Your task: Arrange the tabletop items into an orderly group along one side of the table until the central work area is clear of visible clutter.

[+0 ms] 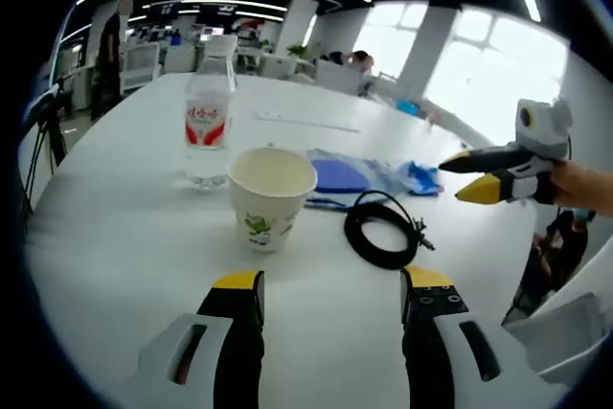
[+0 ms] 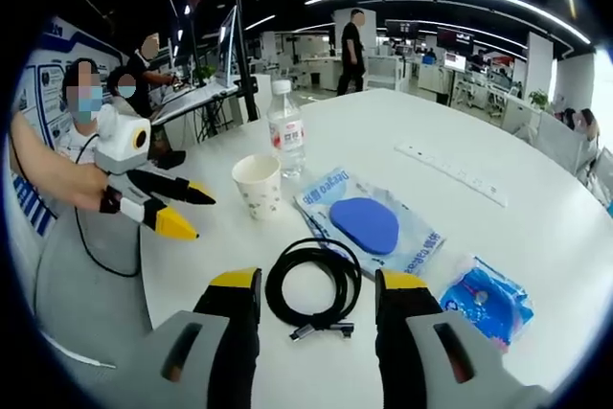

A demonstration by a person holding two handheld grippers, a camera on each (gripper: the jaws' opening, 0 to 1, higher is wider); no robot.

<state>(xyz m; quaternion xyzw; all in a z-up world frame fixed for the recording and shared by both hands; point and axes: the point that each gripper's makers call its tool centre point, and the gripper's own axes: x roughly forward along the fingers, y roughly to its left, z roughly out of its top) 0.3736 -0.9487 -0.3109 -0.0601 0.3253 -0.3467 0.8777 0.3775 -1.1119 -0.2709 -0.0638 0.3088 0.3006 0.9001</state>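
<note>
In the left gripper view, the left gripper (image 1: 332, 292) hangs low over the white table (image 1: 124, 237) with its two yellow-tipped jaws apart and nothing between them. Just ahead of its left jaw stands a paper cup (image 1: 270, 194), upright and open. Beyond the cup, a little to the left, stands a clear water bottle (image 1: 208, 120) with a red label. Ahead of its right jaw lies a coiled black cable (image 1: 383, 228), and behind the cable is a flat packet with a blue pad (image 1: 340, 176) and a smaller blue packet (image 1: 419, 177).

In the right gripper view, the right gripper (image 2: 316, 294) also has its jaws apart and holds nothing. The cable (image 2: 313, 286) lies just in front of the gap, with its plug ends near the jaws; it may touch the right jaw, but I cannot tell. The blue pad packet (image 2: 369, 224) is ahead, slightly right, and the small blue packet (image 2: 487, 298) lies to the right of the right jaw. The cup (image 2: 258, 184) and bottle (image 2: 285, 128) stand further ahead on the left. A white power strip (image 2: 450, 174) lies far ahead on the right.
</note>
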